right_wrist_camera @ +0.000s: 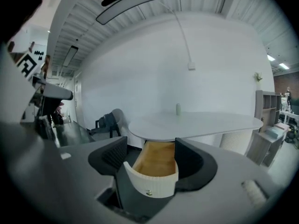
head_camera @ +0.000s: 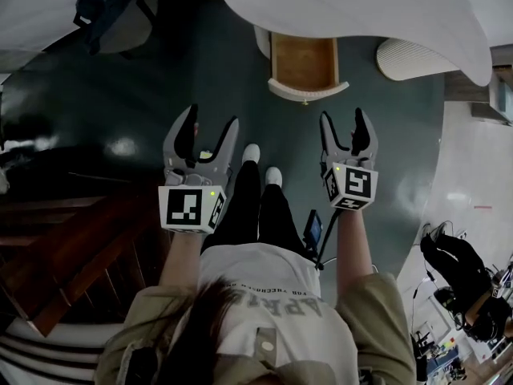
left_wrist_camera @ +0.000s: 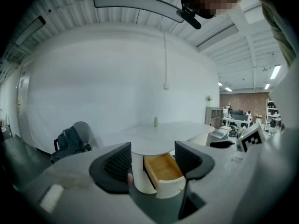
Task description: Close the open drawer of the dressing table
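The white dressing table [head_camera: 361, 6] has one drawer [head_camera: 304, 66] pulled out toward me, with a wooden inside and a curved ribbed white front [head_camera: 309, 91] bearing a small knob. My left gripper [head_camera: 212, 123] is open and empty, short of the drawer and to its left. My right gripper [head_camera: 343, 117] is also open and empty, just short of the drawer front and slightly to its right. In the left gripper view the drawer [left_wrist_camera: 163, 171] shows between the spread jaws of that gripper [left_wrist_camera: 153, 158]. In the right gripper view the drawer [right_wrist_camera: 156, 164] sits close between the jaws of that gripper [right_wrist_camera: 150, 155].
A chair with a dark bag [head_camera: 112, 10] stands at the far left of the table. A ribbed white pedestal [head_camera: 409, 58] is under the table's right end. Wooden steps [head_camera: 72, 247] lie to my left. A small bottle [right_wrist_camera: 178, 108] stands on the tabletop. Someone sits at the lower right [head_camera: 457, 271].
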Tool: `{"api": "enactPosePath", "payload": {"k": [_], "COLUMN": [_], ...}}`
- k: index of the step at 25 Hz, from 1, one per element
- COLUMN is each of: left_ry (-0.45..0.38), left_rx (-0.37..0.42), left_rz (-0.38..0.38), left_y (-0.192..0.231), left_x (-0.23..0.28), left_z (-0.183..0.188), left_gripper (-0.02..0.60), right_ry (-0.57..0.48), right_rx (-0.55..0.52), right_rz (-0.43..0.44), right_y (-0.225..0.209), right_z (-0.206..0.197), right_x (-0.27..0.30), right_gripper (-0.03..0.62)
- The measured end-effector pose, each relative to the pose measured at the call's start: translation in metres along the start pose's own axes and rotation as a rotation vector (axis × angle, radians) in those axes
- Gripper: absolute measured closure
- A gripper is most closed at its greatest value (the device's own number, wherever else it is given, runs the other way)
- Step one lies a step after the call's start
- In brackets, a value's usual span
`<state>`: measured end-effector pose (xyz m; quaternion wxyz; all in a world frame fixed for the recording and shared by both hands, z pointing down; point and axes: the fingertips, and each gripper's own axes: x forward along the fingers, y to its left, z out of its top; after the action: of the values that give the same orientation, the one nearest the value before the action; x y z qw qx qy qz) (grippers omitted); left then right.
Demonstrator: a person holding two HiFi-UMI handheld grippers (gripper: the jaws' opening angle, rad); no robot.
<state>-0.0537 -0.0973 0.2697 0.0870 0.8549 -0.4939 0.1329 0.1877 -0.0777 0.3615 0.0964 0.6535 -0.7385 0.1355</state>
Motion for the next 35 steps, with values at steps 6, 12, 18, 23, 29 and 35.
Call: {"api": "enactPosePath", "payload": {"k": [6, 12, 18, 23, 29, 35], "left_ry": [0.027, 0.064, 0.077, 0.082, 0.092, 0.100], "left_rx": [-0.011, -0.026, -0.024, -0.015, -0.010, -0.018], "left_rz": [-0.009, -0.020, -0.030, -0.031, -0.038, -0.045], "left_y": [-0.005, -0.008, -0.012, -0.008, -0.008, -0.009], "left_x": [0.017, 0.025, 0.032, 0.041, 0.047, 0.048], "left_z": [-0.032, -0.072, -0.099, -0.108, -0.118, -0.128], "left_gripper": [0.279, 0.279, 0.279, 0.279, 0.279, 0.279], "right_ry": [0.100, 0.151, 0.182, 0.202, 0.274, 0.339], "right_rx": [0.007, 0.022, 0.007, 0.009, 0.009, 0.017], "right_rz": [0.021, 0.024, 0.031, 0.038, 0.021, -0.003], "right_y": [-0.005, 0.000, 0.003, 0.007, 0.005, 0.002], "right_z": [-0.066, -0.118, -0.155, -0.180, -0.221, -0.254], "right_x": [0.035, 0.053, 0.062, 0.079, 0.100, 0.115], "right_gripper": [0.299, 0.301, 0.307, 0.321, 0.329, 0.339]}}
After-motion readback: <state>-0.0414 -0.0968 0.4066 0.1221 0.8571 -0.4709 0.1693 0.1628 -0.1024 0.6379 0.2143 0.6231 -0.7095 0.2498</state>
